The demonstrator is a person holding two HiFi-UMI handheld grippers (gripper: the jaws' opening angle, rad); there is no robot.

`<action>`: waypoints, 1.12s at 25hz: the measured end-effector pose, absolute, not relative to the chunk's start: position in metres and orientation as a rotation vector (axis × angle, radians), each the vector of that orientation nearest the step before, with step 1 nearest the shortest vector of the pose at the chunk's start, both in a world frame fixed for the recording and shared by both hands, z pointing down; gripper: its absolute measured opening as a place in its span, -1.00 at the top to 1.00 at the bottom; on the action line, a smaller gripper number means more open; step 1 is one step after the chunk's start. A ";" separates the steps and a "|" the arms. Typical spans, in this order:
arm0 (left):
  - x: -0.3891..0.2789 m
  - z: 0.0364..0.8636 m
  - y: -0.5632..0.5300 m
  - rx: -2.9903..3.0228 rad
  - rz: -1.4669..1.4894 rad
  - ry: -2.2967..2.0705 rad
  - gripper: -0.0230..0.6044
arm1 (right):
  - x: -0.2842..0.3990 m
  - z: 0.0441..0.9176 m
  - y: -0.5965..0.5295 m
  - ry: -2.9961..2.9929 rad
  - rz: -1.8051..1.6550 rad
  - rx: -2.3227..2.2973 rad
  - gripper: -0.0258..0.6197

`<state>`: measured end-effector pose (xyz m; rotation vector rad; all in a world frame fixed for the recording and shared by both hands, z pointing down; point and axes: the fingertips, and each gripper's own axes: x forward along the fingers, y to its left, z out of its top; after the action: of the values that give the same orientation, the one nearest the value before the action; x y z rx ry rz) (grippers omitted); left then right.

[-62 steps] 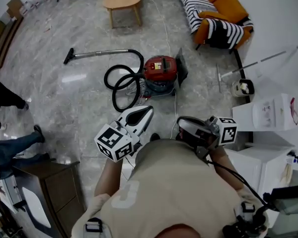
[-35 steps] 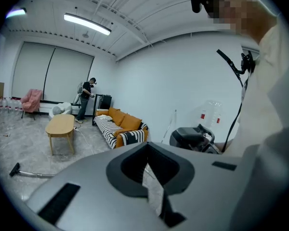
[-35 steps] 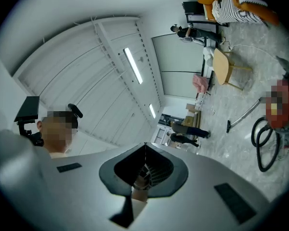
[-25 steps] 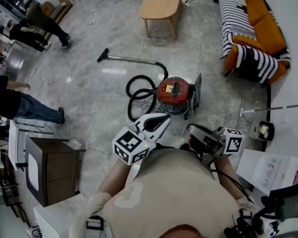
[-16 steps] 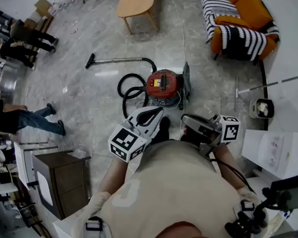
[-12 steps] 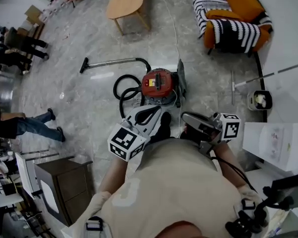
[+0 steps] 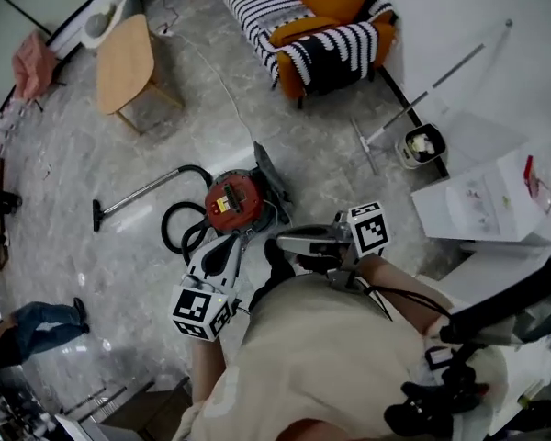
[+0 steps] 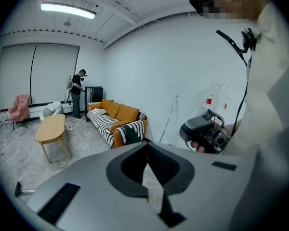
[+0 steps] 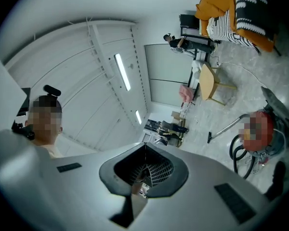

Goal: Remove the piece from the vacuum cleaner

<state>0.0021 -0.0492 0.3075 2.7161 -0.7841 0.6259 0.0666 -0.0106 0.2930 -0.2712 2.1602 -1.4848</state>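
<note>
My left gripper and right gripper: jaws together, both empty, clear of the red vacuum cleaner.

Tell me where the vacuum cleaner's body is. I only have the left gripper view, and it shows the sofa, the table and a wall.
Observer: In the head view the red vacuum cleaner sits on the floor, just beyond the tips of the left gripper.
Operator: Which side is its hose on?
Observer: The black hose lies coiled at the vacuum's left in the head view, and the wand runs farther left.
Operator: Is the right gripper free?
Observer: Yes. The right gripper view shows the right gripper with its jaws together and nothing between them.
</note>
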 end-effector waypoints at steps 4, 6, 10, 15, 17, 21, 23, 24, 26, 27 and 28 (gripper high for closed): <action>-0.015 0.311 -0.077 2.717 0.609 -0.759 0.94 | 0.051 0.289 -0.037 2.191 -1.463 -0.334 0.91; -0.024 0.311 -0.090 2.727 0.598 -0.750 0.94 | 0.043 0.290 -0.048 2.190 -1.475 -0.372 0.91; -0.039 0.310 -0.113 2.752 0.583 -0.720 0.94 | 0.030 0.289 -0.068 2.195 -1.470 -0.440 0.91; -0.047 0.315 -0.138 2.794 0.578 -0.640 0.94 | 0.021 0.287 -0.088 2.180 -1.445 -0.527 0.91; -0.046 0.320 -0.148 2.815 0.589 -0.598 0.94 | 0.021 0.284 -0.095 2.166 -1.429 -0.571 0.91; -0.054 0.331 -0.163 2.832 0.620 -0.561 0.94 | 0.014 0.285 -0.109 2.174 -1.429 -0.623 0.91; -0.068 0.340 -0.173 2.832 0.666 -0.587 0.94 | 0.007 0.288 -0.115 2.160 -1.451 -0.643 0.91; -0.076 0.345 -0.177 2.828 0.701 -0.610 0.94 | 0.003 0.291 -0.118 2.151 -1.469 -0.654 0.91; -0.089 0.359 -0.185 2.811 0.769 -0.656 0.94 | -0.003 0.293 -0.125 2.166 -1.479 -0.666 0.91; -0.094 0.367 -0.189 2.798 0.795 -0.674 0.94 | -0.006 0.292 -0.130 2.190 -1.471 -0.666 0.91; -0.097 0.375 -0.192 2.781 0.816 -0.690 0.94 | -0.008 0.292 -0.136 2.213 -1.467 -0.669 0.91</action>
<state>-0.0975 -0.1919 0.3748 2.7808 -0.6895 0.8158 -0.0075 -0.1356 0.2917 -0.6692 2.2128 -1.4667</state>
